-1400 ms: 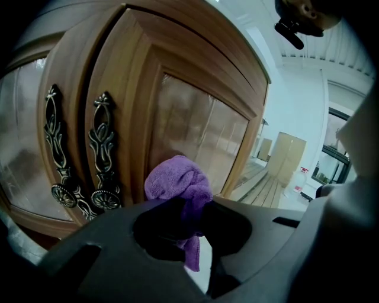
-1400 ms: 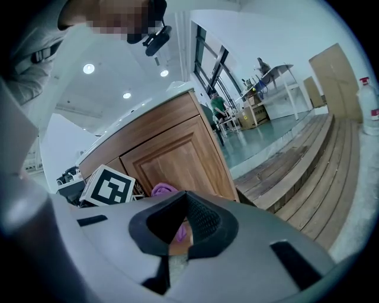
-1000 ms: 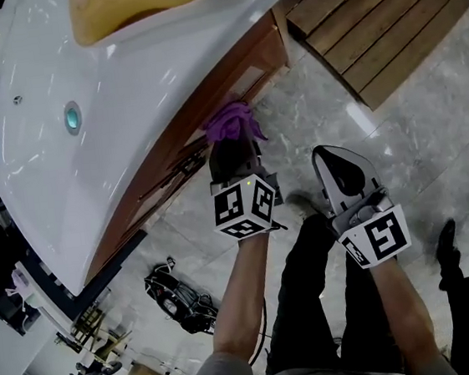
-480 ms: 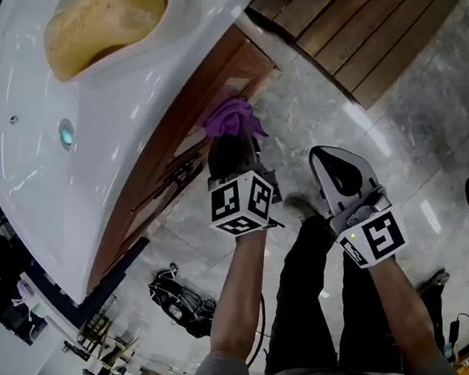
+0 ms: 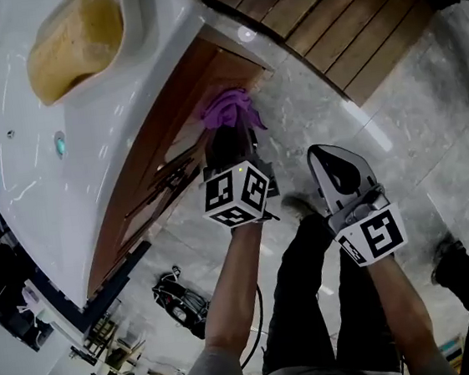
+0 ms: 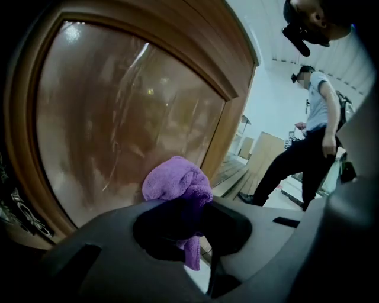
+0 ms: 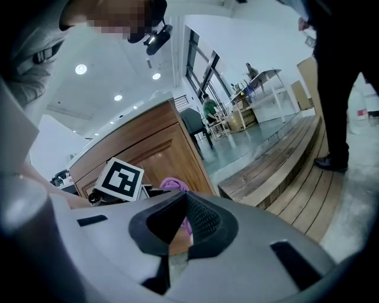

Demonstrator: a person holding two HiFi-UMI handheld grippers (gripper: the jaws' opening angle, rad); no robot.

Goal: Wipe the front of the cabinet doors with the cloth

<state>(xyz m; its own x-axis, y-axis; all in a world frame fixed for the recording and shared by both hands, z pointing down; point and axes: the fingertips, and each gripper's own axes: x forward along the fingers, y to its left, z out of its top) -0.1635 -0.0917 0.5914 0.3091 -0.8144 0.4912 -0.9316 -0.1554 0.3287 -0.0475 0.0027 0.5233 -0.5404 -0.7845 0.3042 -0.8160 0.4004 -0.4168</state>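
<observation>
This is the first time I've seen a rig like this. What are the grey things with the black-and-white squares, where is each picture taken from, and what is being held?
There is no robot here. A person holds a hand tool with a two-fingered claw in each hand, and the marker cubes are part of those tools. The head view comes from a camera on the person's head. It looks steeply down past a white washbasin top to the wooden cabinet door under it. The other two views come from a camera riding on each tool, looking along its claw. The left claw is shut on a purple cloth, held up at the door panel. The right claw is shut and empty, over the floor beside the person's legs.
</observation>
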